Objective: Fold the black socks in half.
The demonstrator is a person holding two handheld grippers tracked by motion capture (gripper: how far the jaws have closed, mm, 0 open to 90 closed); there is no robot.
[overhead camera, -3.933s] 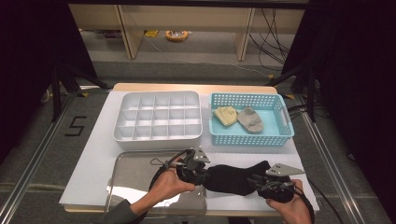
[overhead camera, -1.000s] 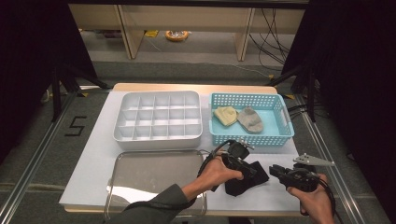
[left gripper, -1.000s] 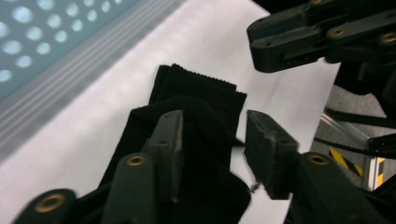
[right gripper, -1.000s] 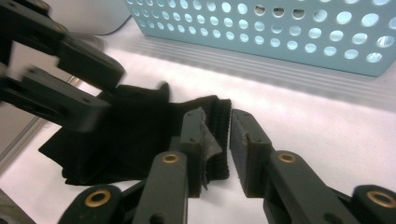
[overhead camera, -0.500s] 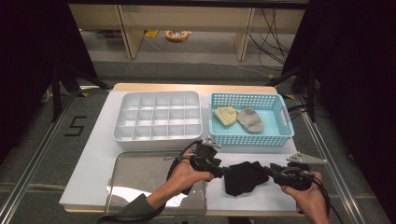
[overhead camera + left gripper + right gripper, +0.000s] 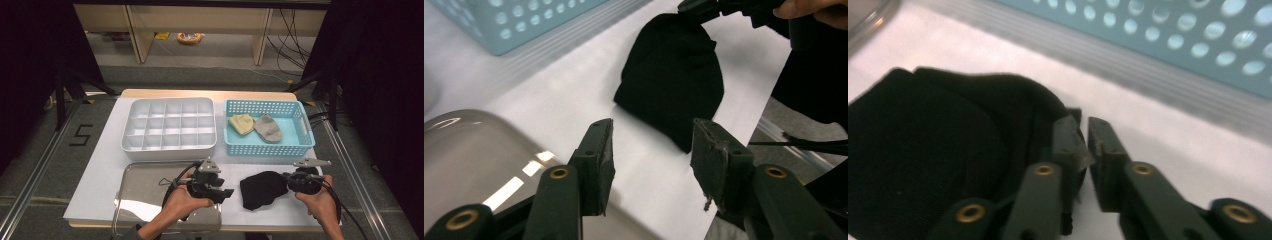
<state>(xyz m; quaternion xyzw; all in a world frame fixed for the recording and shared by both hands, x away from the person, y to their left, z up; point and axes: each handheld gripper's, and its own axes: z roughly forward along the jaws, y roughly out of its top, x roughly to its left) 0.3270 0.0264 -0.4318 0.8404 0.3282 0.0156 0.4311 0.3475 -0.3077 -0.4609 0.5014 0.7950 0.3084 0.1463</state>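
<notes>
black cloth (image 6: 262,189) between hand-held grippers, right hand-held gripper (image 6: 289,181) at its edge

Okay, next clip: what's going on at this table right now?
A person at a table holds a gripper in each hand. The right gripper has its fingers nearly shut beside the edge of a folded black sock on the white table; whether they pinch the fabric is unclear. The left gripper is open and empty, over the corner of a metal tray, pointing at the sock. Behind sit a white divided organizer and a blue basket holding a yellow sock and a grey sock.
</notes>
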